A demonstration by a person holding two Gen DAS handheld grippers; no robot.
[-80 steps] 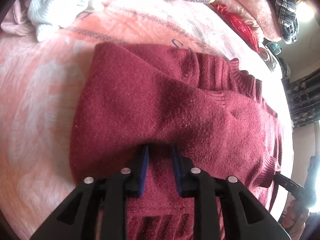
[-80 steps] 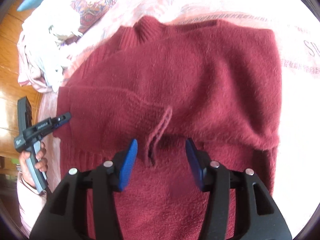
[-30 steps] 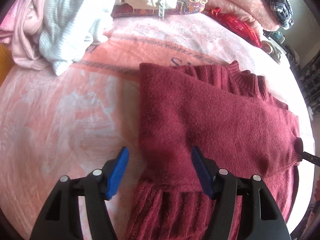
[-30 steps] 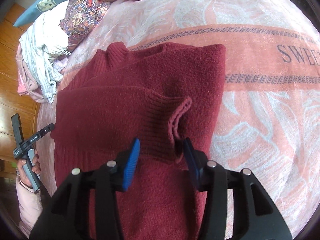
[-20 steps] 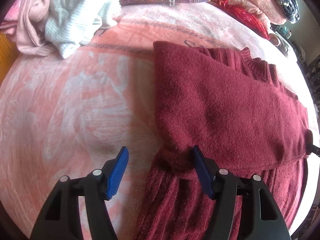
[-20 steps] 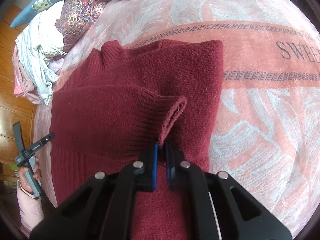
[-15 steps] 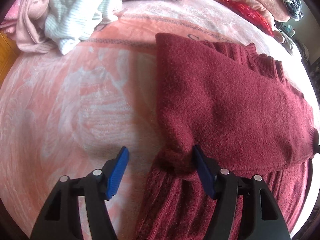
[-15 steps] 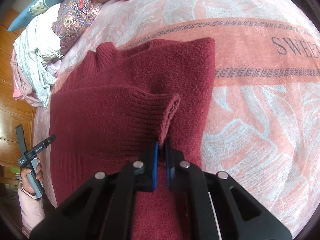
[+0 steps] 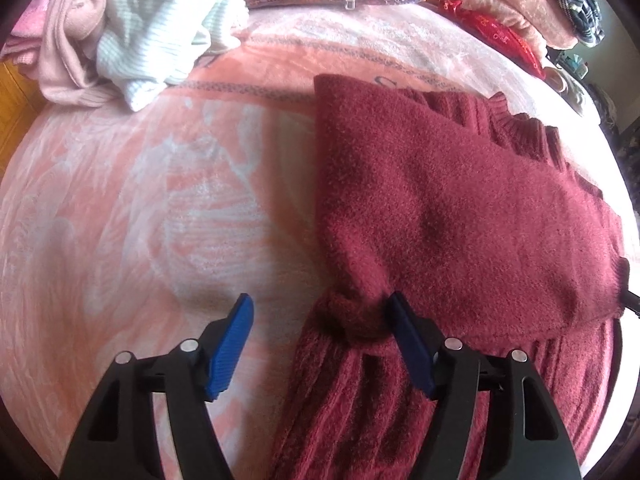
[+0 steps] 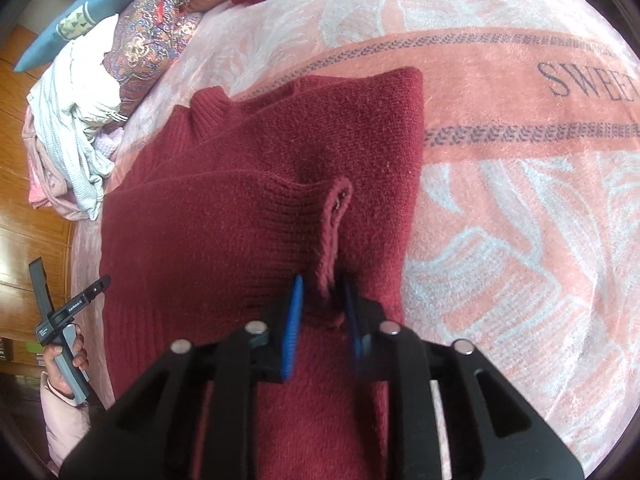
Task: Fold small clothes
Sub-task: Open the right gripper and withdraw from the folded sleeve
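A: What is the biggest thing in view?

B: A pink blanket (image 9: 160, 208) covering a bed, with the word "SWEET" woven near one edge. A heap of pale clothes (image 9: 132, 36) sits at its far left corner.

A: Where is the garment being folded?

B: A dark red sweater (image 10: 248, 216) lies flat on the blanket, one sleeve folded across the body, its ribbed cuff (image 10: 334, 224) standing up in a loop.

A: And the claws?

B: The right gripper (image 10: 322, 322) is clenched on the cuff. The left gripper (image 9: 320, 340) is spread wide and released, its right pad touching a bunched fold of the sweater, its left pad over bare blanket.
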